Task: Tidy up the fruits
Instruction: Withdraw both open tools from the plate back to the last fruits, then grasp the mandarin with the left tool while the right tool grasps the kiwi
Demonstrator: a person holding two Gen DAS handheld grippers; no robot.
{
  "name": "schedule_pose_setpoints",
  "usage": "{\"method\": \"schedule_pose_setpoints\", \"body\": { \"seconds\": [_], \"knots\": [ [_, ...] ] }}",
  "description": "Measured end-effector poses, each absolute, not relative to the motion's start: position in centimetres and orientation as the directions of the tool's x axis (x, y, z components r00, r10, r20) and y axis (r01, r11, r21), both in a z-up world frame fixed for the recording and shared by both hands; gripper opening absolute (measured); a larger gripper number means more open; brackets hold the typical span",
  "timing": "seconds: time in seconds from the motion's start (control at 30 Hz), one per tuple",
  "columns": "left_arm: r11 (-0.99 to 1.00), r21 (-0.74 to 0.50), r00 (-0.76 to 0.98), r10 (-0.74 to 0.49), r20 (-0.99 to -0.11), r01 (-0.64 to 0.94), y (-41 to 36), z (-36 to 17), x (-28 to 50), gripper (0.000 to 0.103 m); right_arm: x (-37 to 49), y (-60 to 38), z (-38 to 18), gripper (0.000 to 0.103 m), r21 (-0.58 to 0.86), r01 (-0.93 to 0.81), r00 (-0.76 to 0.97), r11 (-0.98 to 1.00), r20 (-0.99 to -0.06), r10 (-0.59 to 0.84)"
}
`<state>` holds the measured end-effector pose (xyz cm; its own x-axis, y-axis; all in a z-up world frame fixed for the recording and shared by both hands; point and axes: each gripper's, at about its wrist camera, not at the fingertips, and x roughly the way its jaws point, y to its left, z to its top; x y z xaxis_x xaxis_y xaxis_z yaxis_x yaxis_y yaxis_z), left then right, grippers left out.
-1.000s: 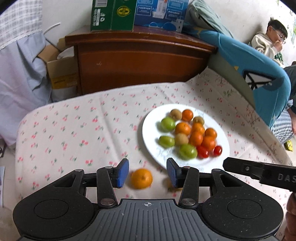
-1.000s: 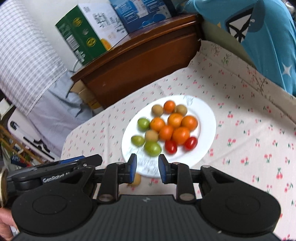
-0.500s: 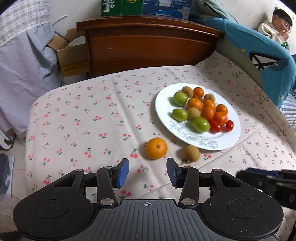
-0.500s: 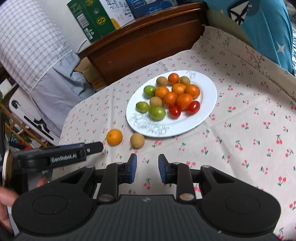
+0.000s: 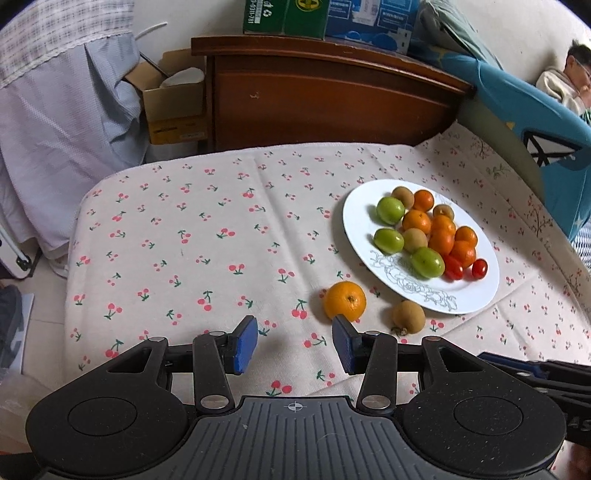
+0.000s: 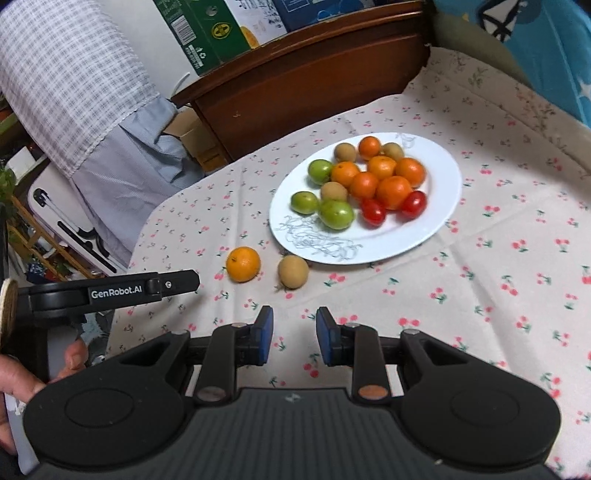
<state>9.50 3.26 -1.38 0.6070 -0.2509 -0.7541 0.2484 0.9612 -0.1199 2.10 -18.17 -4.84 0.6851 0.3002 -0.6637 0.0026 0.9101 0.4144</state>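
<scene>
A white plate (image 5: pixel 476 295) (image 6: pixel 436 229) on the cherry-print cloth holds several oranges, green fruits, brown fruits and two red tomatoes. A loose orange (image 5: pixel 344 301) (image 6: pixel 243 264) and a loose brown fruit (image 5: pixel 408 317) (image 6: pixel 293 271) lie on the cloth beside the plate's near rim. My left gripper (image 5: pixel 294 345) hovers open just short of the orange, nothing between its blue pads. My right gripper (image 6: pixel 294 335) stands over bare cloth in front of the brown fruit, its pads a small gap apart and empty. The left gripper's body (image 6: pixel 110 291) shows at the left of the right wrist view.
A dark wooden cabinet (image 5: pixel 325 99) with cardboard boxes (image 5: pixel 288 16) on top stands behind the table. An open carton (image 5: pixel 173 107) and hanging cloth (image 5: pixel 66 122) are at the left. A blue cushion (image 5: pixel 535 122) borders the right; a person sits beyond it.
Both grippers have pulled back from the plate, so the loose orange and brown fruit now lie ahead of the fingers instead of between or under them. Jaw gaps look unchanged.
</scene>
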Motion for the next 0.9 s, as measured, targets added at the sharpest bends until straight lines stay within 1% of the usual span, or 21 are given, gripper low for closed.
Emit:
{"method": "schedule_pose_setpoints", "body": {
  "seconds": [0.17, 0.23, 0.3, 0.43, 0.57, 0.67, 0.8, 0.9],
  "knots": [
    [0.964, -0.129, 0.618, -0.250, -0.745, 0.234, 3.5, -1.2, 9.9, 0.043, 3.5, -17.2, -5.6, 0.028, 0.401, -0.002, 0.685, 0.916, -0.667, 0.293],
    [0.962, -0.134, 0.614, -0.255, -0.746, 0.237, 3.4, -1.3, 10.1, 0.043, 4.1, -17.0, -5.8, 0.033, 0.401, -0.007, 0.687, 0.916, -0.663, 0.296],
    [0.960, -0.138, 0.608, -0.261, -0.749, 0.242, 3.1, -1.6, 10.4, 0.043, 4.7, -16.9, -5.9, 0.035, 0.396, -0.007, 0.689, 0.918, -0.663, 0.291],
    [0.961, -0.134, 0.606, -0.258, -0.752, 0.243, 2.8, -1.9, 10.7, 0.043, 5.4, -16.8, -6.2, 0.035, 0.407, 0.010, 0.693, 0.913, -0.661, 0.288],
    [0.958, -0.129, 0.606, -0.262, -0.751, 0.255, 2.5, -2.0, 10.8, 0.043, 6.3, -16.4, -6.7, 0.035, 0.384, 0.017, 0.691, 0.923, -0.672, 0.267],
    [0.956, -0.133, 0.601, -0.270, -0.753, 0.263, 2.3, -2.2, 10.9, 0.043, 6.7, -16.2, -7.2, 0.034, 0.388, 0.022, 0.683, 0.921, -0.678, 0.270],
    [0.953, -0.120, 0.601, -0.271, -0.752, 0.280, 1.7, -2.6, 11.2, 0.043, 6.9, -16.1, -7.3, 0.025, 0.381, 0.010, 0.686, 0.925, -0.676, 0.271],
    [0.947, -0.115, 0.597, -0.280, -0.752, 0.299, 1.2, -3.0, 11.2, 0.043, 6.6, -16.2, -7.1, 0.023, 0.384, 0.011, 0.685, 0.923, -0.676, 0.273]
  ]
}}
